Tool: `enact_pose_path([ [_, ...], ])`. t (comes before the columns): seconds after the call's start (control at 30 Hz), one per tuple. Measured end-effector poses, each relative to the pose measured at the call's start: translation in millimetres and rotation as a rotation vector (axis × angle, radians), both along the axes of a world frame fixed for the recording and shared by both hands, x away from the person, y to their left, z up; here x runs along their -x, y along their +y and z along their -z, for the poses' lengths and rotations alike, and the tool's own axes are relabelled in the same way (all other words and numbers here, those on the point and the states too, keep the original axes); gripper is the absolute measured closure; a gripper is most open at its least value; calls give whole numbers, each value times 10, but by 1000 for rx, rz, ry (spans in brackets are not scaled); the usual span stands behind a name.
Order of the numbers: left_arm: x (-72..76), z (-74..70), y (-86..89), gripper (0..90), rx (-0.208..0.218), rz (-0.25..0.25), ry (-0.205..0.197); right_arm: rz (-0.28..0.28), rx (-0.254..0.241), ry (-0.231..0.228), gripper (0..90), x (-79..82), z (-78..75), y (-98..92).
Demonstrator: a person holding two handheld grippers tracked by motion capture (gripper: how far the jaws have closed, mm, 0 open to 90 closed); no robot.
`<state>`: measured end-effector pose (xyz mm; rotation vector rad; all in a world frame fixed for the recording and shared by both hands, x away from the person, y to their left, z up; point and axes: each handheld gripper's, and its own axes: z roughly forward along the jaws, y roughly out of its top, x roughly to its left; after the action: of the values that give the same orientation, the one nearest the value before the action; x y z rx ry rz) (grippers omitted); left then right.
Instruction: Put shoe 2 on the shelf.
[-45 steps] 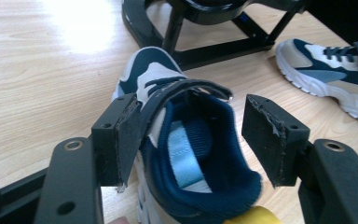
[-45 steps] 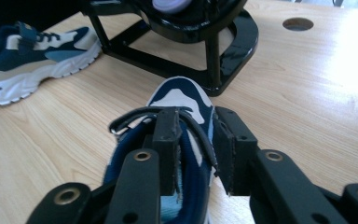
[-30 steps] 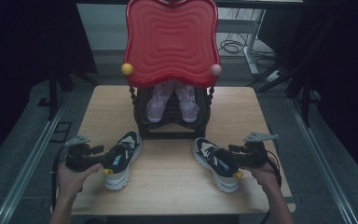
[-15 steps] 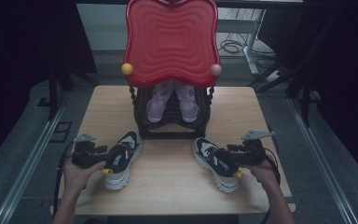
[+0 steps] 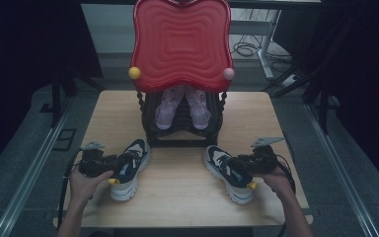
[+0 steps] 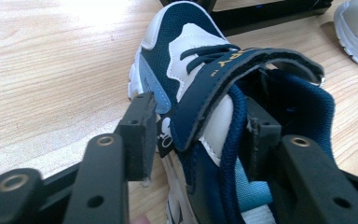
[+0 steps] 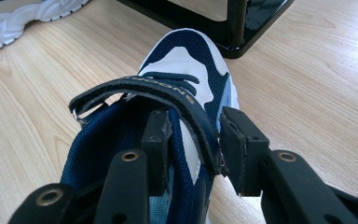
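Two navy-and-white sneakers lie on the wooden table (image 5: 177, 207). The left shoe (image 5: 131, 165) (image 6: 186, 56) has its side wall between the pads of my left gripper (image 5: 120, 170) (image 6: 198, 135), one jaw outside, one inside the opening. These jaws have just been closing and now press on the wall and strap. The right shoe (image 5: 227, 170) (image 7: 186, 70) is taken the same way by my right gripper (image 5: 238, 173) (image 7: 193, 144), one pad in the lining, one on the outer side. Its jaws have also just closed a little further. Both shoes rest on the table.
A black shoe rack (image 5: 182, 133) with a red wavy top (image 5: 180, 44) stands at the back middle, holding pink shoes (image 5: 170, 106). A yellow ball (image 5: 134, 73) and a pink ball (image 5: 228, 74) flank the top. Its base (image 7: 242, 28) lies just beyond the shoes.
My left hand has come in toward the left shoe and sunk a little, and its jaws have narrowed onto the shoe's side. The right hand has stayed where it was.
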<state>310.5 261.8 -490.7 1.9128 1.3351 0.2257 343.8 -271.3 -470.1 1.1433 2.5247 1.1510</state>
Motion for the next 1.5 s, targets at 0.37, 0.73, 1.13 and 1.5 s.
enact_pose_path([
  [0.37,33,-13,-29,665,-7,-11,-18,-7,40,10,706,-18,-18,40],
  [0.73,110,-97,0,693,31,-28,-48,19,19,-16,758,43,-29,8],
  [1.13,311,-281,82,695,144,-39,-140,26,-143,-59,758,273,-53,-126],
  [1.5,413,-352,114,696,212,-41,-180,48,-284,-102,757,404,-45,-264],
])
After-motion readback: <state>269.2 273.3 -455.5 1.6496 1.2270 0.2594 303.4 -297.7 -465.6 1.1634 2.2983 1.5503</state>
